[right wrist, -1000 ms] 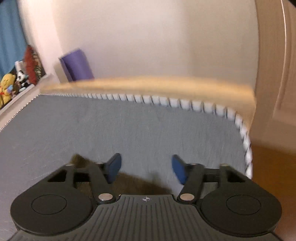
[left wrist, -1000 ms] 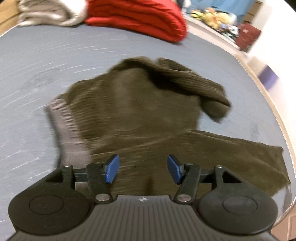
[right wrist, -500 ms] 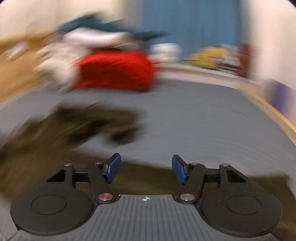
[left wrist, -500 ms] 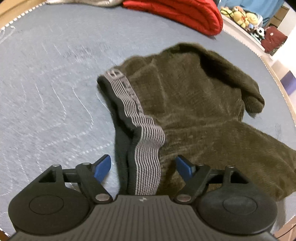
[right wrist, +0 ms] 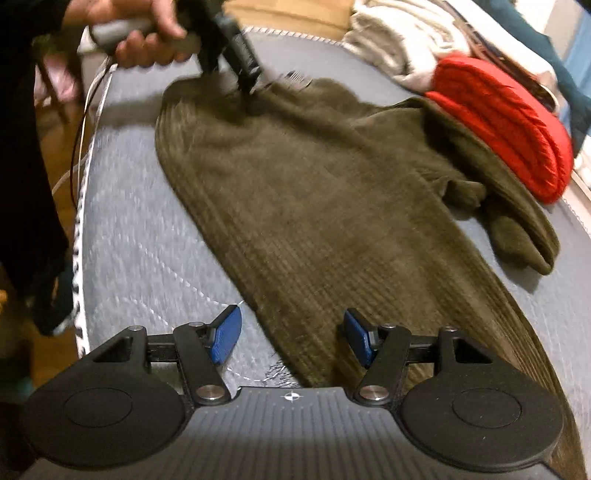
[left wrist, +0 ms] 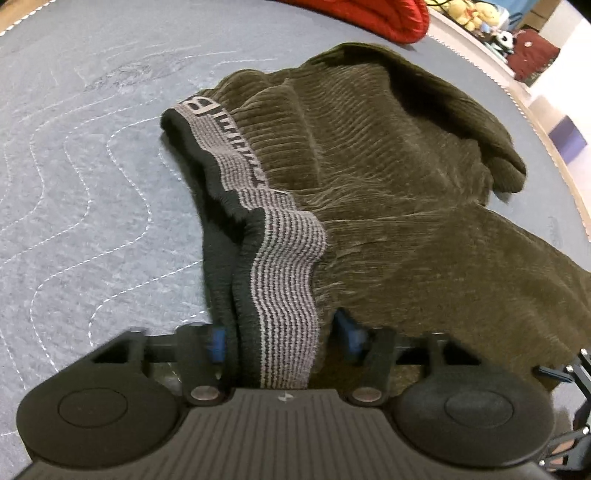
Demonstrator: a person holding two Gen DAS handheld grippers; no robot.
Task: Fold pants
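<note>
- My left gripper [left wrist: 279, 338] has its jaws around the striped grey waistband [left wrist: 284, 266] of the pants [left wrist: 388, 177]. They have just been closing, with the band bunched between them. The pads look close to the cloth, but motion blur keeps me from telling whether they press on it yet.
- My right gripper [right wrist: 291, 334] stands about half open over the near leg of the pants [right wrist: 314, 206], holding nothing. The leg's edge runs between its blue pads without touching either one.
- Pants location: olive corduroy, spread across the mattress [left wrist: 74, 155]. The waistband is at the left gripper's end, one leg runs toward the right gripper, and the other leg is crumpled on the far side.
- Risk 1: the left gripper may catch only one layer of the waistband. Several layers are stacked there, so a lift could open the waist instead of carrying it.
- Risk 2: the crumpled far leg [right wrist: 517, 221] could get folded in as a lump unless it is laid out first.
- Risk 3: that leg lies against the red folded garment [right wrist: 509, 133], so a drag that way might snag or shift it.
- Risk 4: the near leg lies close to the mattress edge [right wrist: 79, 236], and a pull could slide it off.
- Surface: a grey-blue quilted mattress with wavy stitching, soft enough that the pads can sink in.
- Room: a pale pile of clothes [right wrist: 399, 40] beyond the red one, soft toys [left wrist: 476, 14] on a far ledge, and wooden floor [right wrist: 62, 155] beside the bed.
</note>
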